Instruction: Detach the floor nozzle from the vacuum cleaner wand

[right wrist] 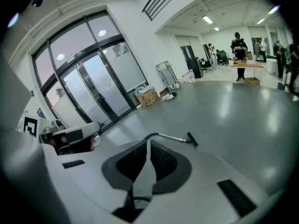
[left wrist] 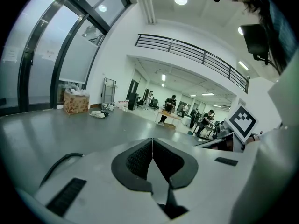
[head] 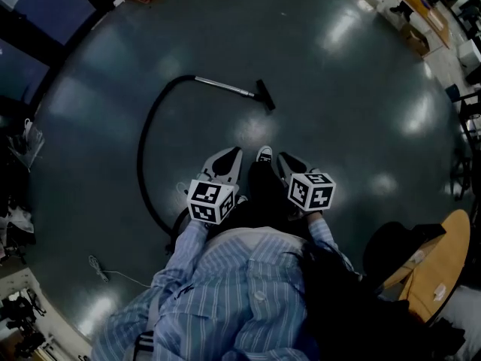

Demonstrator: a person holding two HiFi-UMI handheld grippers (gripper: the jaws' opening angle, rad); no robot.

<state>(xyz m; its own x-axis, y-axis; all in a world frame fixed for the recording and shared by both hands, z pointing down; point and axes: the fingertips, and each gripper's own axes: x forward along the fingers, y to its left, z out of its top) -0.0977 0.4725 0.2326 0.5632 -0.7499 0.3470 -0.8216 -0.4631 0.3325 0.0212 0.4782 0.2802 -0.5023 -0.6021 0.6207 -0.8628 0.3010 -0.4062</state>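
Observation:
The vacuum lies on the grey floor ahead of me. Its black hose point(head: 143, 153) curves up to a metal wand point(head: 224, 88), which ends in the black floor nozzle point(head: 264, 95). My left gripper point(head: 234, 154) and right gripper point(head: 284, 159) hang side by side above my shoes, well short of the nozzle, both shut and empty. In the right gripper view the wand point(right wrist: 173, 136) and nozzle point(right wrist: 192, 139) lie just beyond the shut right gripper point(right wrist: 148, 143). The left gripper view shows the shut left gripper point(left wrist: 152, 141) and only a piece of hose point(left wrist: 58, 163).
A thin cable point(head: 105, 271) lies on the floor at my left. A round wooden table point(head: 443, 265) stands at my right. Glass doors point(right wrist: 93, 90), a cardboard box point(right wrist: 148, 97) and a cart point(right wrist: 167, 73) line the far wall. People stand at distant tables point(left wrist: 170, 115).

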